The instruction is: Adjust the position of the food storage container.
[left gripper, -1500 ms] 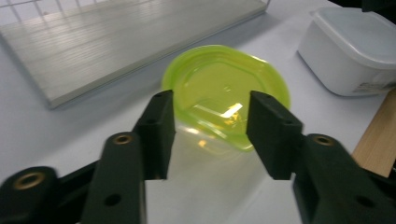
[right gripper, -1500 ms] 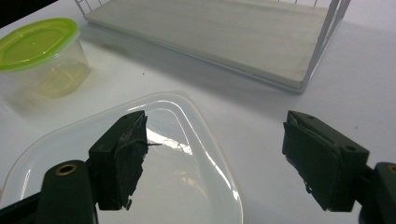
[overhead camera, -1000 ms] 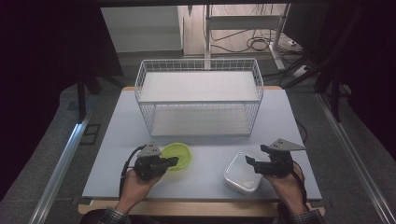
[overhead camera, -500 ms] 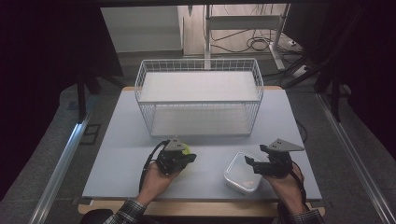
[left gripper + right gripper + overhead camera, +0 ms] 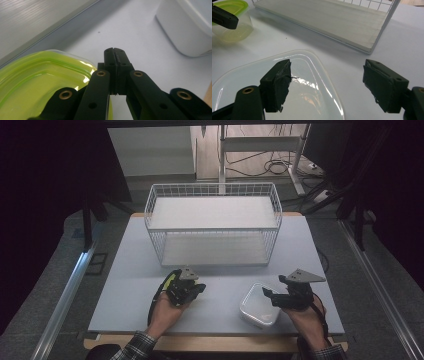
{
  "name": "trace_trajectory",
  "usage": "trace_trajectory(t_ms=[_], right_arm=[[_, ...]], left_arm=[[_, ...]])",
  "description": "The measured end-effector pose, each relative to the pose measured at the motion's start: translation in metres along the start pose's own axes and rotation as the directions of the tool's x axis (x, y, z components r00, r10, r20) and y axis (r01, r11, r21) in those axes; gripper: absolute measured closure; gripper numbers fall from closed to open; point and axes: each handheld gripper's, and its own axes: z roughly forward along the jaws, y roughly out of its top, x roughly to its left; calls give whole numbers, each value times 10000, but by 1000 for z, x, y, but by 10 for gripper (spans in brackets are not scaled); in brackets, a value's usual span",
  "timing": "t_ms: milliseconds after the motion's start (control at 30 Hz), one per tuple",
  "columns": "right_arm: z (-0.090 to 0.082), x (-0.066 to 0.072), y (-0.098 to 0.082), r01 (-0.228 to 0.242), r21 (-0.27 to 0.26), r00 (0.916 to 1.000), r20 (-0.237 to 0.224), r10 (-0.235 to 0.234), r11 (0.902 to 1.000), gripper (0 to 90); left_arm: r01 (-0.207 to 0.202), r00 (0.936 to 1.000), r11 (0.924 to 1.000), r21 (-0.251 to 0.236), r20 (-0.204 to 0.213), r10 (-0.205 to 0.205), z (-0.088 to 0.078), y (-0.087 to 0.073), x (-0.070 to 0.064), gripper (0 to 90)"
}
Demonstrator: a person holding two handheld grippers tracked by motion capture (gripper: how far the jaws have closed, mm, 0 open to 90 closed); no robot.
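A clear container with a lime-green lid (image 5: 37, 82) sits at the front left of the table, and my left gripper (image 5: 196, 289) hovers over it so that only a sliver of its lid (image 5: 167, 281) peeks out. The left jaws are shut tip to tip (image 5: 115, 53) past the lid's rim, with nothing visible between them. A white lidded container (image 5: 256, 306) sits at the front right. My right gripper (image 5: 269, 296) is held over its right side, open, the lid (image 5: 294, 95) below the gap between the jaws (image 5: 328, 75). The green container (image 5: 230, 20) lies farther off.
A white wire basket (image 5: 212, 186) with a pale board floor (image 5: 324, 20) stands across the middle back of the grey table (image 5: 125, 285). The white container (image 5: 185, 27) lies just past the left jaws. The table's front edge runs close under both hands.
My left hand has moved right, over the green-lidded container, which now is mostly covered. The right hand and the white container have stayed put.
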Motion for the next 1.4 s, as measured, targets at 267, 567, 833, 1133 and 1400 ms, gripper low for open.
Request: trace_trajectory(t_ms=[267,567,833,1133,1400], right_arm=[[0,1,0,53,18,10000,32,-53,10000,233],[1,1,0,67,52,10000,20,-67,10000,232],[0,1,0,45,36,10000,-28,-45,10000,232],[-5,0,0,-49,196,9999,-154,52,9998,316],[-22,5,-1,46,760,9983,-586,-2,9971,630]], left_arm=[[229,9997,9992,-327,24,-229,-3,4,6,900],[224,9960,9997,-14,-863,-225,2,12,19,900],[611,9920,9980,136,-1118,-592,-9,4,26,900],[756,9897,9968,269,-1237,-718,-26,-12,28,900],[915,9889,9957,164,-1193,-889,-34,-21,28,893]])
